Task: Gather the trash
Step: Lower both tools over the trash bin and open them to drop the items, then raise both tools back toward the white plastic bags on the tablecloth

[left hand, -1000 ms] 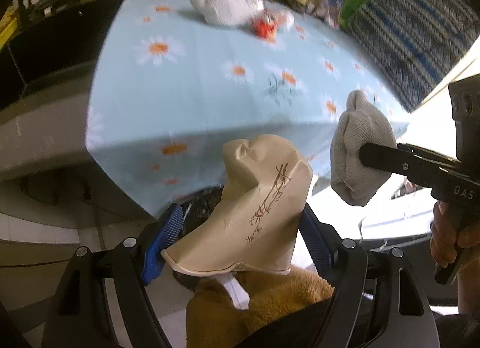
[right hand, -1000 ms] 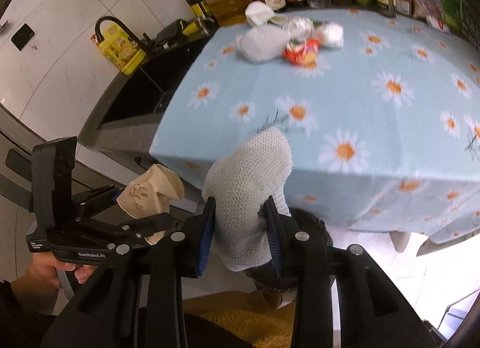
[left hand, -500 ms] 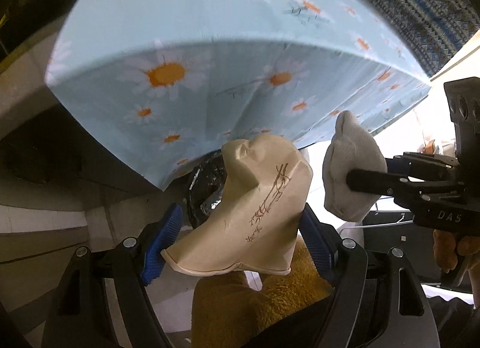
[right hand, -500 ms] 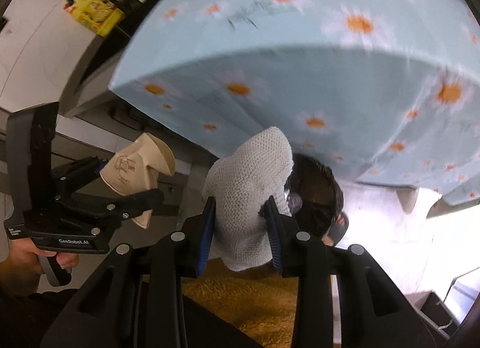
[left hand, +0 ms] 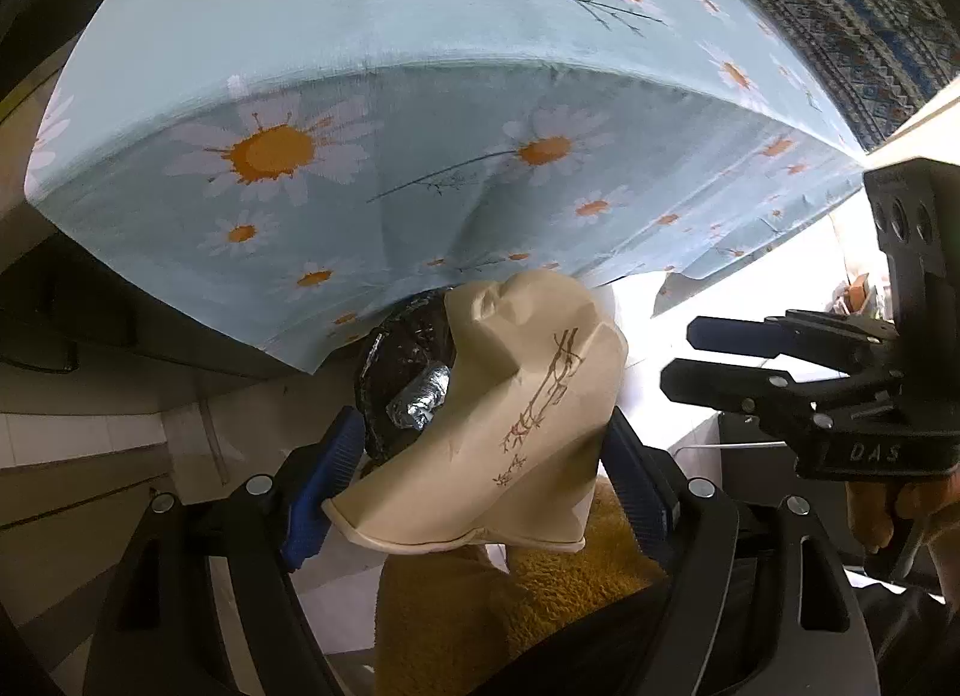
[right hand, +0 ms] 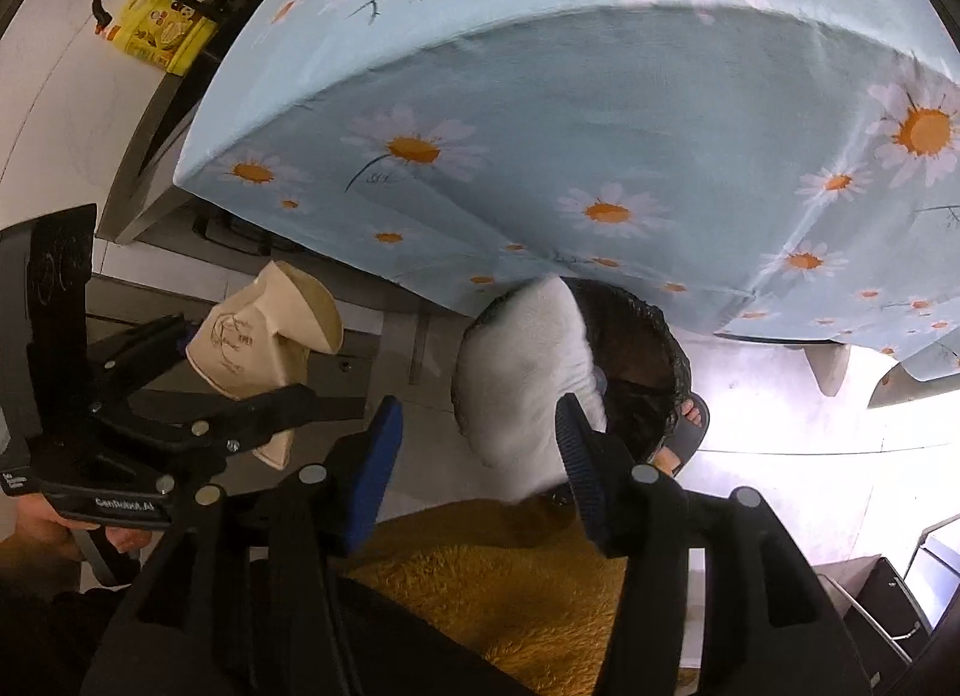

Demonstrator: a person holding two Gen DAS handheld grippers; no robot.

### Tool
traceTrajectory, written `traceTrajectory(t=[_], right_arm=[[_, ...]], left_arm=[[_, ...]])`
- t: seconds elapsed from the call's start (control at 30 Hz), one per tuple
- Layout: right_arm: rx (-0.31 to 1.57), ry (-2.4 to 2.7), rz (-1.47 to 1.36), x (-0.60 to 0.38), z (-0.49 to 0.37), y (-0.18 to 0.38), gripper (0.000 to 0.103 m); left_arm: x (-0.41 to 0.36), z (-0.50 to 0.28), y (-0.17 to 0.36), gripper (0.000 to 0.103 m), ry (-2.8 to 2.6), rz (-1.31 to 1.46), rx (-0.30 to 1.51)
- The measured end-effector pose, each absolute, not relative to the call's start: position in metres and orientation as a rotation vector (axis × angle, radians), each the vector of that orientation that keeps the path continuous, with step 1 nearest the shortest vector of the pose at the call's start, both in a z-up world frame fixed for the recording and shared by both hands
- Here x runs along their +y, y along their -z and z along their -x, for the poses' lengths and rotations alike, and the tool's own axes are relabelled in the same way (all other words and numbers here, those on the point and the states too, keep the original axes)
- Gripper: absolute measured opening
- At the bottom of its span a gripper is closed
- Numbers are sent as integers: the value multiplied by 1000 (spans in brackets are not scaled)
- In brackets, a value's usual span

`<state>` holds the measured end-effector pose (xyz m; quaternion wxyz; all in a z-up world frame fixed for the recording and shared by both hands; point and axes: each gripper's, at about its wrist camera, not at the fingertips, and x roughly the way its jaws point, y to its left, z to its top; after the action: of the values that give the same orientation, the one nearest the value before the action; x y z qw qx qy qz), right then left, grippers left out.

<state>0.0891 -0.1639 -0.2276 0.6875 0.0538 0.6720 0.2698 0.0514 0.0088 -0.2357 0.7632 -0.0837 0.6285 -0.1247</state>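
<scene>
Crushed beige paper cup (left hand: 504, 414) pinched at its flattened sides in the left gripper (left hand: 480, 456), lower centre of the left wrist view, above the black-lined trash bin (left hand: 408, 372) under the daisy tablecloth (left hand: 420, 114). Probably light, soft, already creased; best taken across the crumpled body, not the rim. White crumpled wad (right hand: 528, 372) at centre of the right wrist view, over the bin mouth, between the opening jaws of the right gripper (right hand: 480, 456); touching the right-hand pad, clear of the other. Looks featherlight and squashy, likely to cling or drift on release.
</scene>
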Motion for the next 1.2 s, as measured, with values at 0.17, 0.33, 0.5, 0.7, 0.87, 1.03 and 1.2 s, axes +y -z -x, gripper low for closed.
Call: traceTrajectory(t=[0.17, 0.33, 0.5, 0.7, 0.87, 1.03, 1.2], right_arm=[[1497, -580, -140, -176, -98, 225, 53], [1474, -573, -151, -182, -107, 215, 53], [1463, -565, -161, -189, -109, 212, 54], [1459, -568, -173, -186, -108, 214, 53], [1452, -570, -177, -185, -106, 213, 54], [1430, -571, -182, -186, -107, 207, 54], [1379, -585, -184, -183, -112, 190, 54]], left_arm=[[8, -60, 234, 80, 239, 157, 1359], [9, -68, 233, 87, 216, 166, 1360], [10, -75, 232, 89, 205, 174, 1356], [12, -74, 228, 89, 198, 182, 1355], [13, -71, 224, 89, 193, 190, 1347], [14, -68, 218, 89, 205, 210, 1315], [14, -70, 202, 89, 223, 221, 1274]])
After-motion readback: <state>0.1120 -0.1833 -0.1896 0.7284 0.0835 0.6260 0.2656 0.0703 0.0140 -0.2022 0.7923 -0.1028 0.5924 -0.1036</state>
